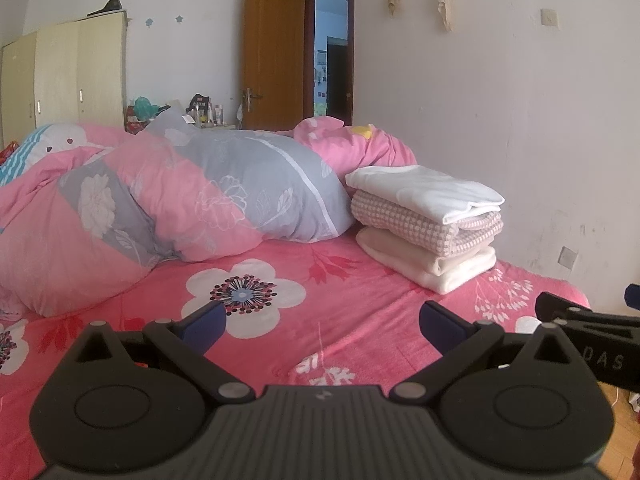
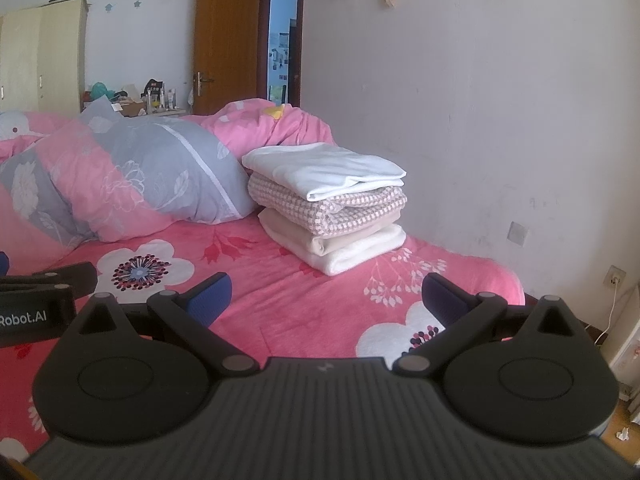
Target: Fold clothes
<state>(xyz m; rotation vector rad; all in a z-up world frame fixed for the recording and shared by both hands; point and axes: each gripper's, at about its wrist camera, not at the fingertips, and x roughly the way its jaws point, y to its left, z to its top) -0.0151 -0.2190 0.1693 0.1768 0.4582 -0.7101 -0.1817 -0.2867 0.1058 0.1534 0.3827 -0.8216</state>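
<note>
Both tools are hovering low over the near part of the pink flower-print bed sheet (image 1: 352,292), side by side, holding nothing. The left gripper (image 1: 322,322) is showing its jaws apart, blue pads wide of each other; the right gripper (image 2: 326,294) is showing the same, jaws apart and empty.

The neat stack of folded white, cream and pink-checked clothes (image 1: 428,224) is sitting toward the bed's right edge, by the white wall, touching the rumpled pink-and-grey floral duvet (image 1: 168,204) behind it. No loose garment is showing on the open sheet.

Judgement: folding looks finished or between garments. For the next piece, the grippers should be spreading it flat on the bare sheet, pinching two corners level, and carrying both together so the edges are meeting.

The stack: four layers, folded edges facing the cameras, roughly aligned, white top layer slightly overhanging.
</note>
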